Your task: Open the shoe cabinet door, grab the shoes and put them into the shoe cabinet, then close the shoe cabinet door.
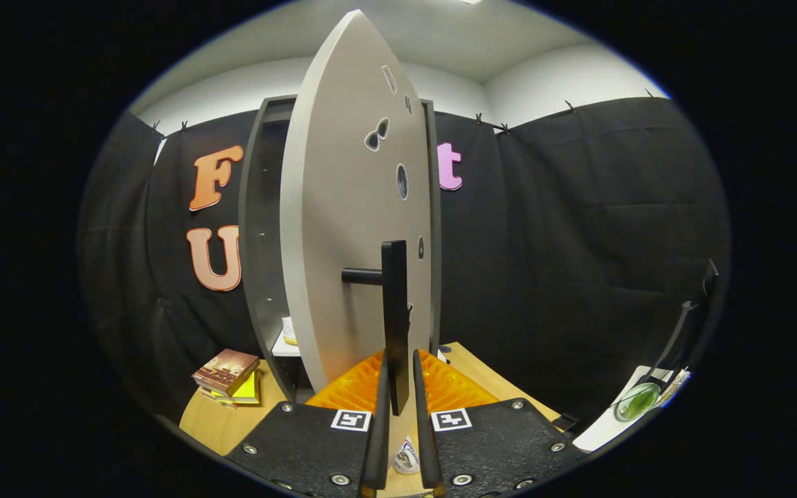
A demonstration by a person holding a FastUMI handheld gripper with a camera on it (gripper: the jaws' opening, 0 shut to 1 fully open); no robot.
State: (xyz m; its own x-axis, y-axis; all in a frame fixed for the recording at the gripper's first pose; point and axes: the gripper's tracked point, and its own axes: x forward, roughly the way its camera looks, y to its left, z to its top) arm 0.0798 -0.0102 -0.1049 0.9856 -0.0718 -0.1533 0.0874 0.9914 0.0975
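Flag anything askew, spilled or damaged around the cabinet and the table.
Nothing looks damaged or spilled. The cabinet door stands part open, as the task needs, with the gripper closed on its black handle. The one untidy spot is the stack of books on the table beside the cabinet, piled slightly crooked.

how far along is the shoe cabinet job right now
Early stage. Done: the cabinet door is swung partly open, edge-on to the camera, showing the dark inside of the cabinet. In hand: the gripper has its fingers on either side of the black door handle, apparently clamped on it. Left: finish opening, fetch the shoes and put them inside, then close the door.
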